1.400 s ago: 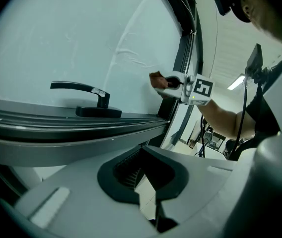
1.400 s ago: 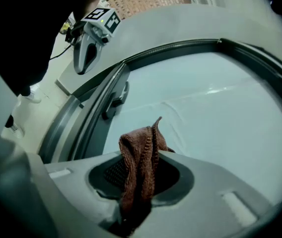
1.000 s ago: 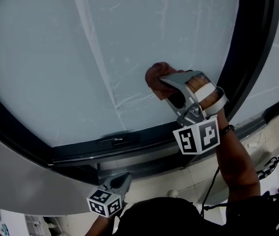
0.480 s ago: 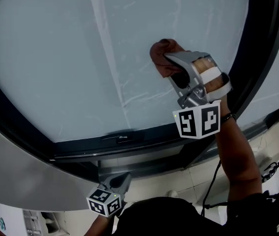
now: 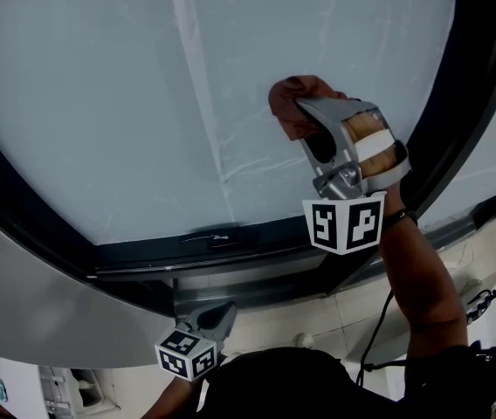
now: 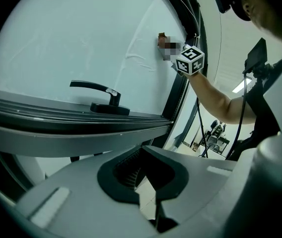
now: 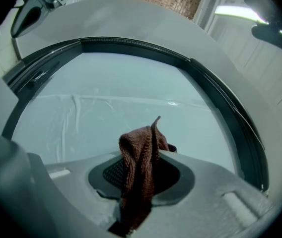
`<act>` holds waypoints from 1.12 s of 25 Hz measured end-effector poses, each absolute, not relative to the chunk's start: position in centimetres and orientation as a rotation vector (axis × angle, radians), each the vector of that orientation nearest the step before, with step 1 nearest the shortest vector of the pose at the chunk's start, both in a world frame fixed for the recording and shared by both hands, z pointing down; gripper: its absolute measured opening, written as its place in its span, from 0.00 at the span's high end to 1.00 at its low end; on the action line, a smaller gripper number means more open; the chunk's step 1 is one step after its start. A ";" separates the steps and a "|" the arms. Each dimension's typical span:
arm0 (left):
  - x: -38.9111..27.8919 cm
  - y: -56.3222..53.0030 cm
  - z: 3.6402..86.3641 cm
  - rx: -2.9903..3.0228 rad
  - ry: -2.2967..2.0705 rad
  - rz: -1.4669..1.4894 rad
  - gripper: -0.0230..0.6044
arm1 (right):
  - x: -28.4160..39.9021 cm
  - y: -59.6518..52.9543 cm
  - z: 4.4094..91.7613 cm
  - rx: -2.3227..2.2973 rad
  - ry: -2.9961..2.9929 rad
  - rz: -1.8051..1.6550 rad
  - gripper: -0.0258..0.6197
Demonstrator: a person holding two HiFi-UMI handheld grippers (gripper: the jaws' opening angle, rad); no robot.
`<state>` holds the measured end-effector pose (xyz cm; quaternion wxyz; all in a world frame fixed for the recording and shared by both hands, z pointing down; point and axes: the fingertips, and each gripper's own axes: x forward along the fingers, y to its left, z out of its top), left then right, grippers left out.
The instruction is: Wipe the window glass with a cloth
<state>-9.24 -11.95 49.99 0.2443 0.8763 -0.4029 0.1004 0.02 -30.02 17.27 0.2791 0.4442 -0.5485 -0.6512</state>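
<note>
Right hand-held gripper point(image 5: 304, 119): clamps brown cloth point(image 5: 288, 101) against window glass point(image 5: 99, 94).
Left hand-held gripper point(image 6: 148, 185): jaws together, empty.

Head view: the cloth point(image 5: 290, 99) shows only its top, the rest tucked behind the right gripper point(image 5: 303, 116). Down low, the left gripper point(image 5: 219, 314) peeks out, its back end lost under the person point(image 5: 300, 382). Right gripper view: the cloth's tail sinks between the jaws, off the bottom edge. From the left gripper view, the cloth is a half-blurred speck.
</note>
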 end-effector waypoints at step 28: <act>-9.3 -12.7 50.3 2.390 -1.092 0.285 0.94 | -0.5 -29.7 26.5 1.077 -1.554 -1.653 0.84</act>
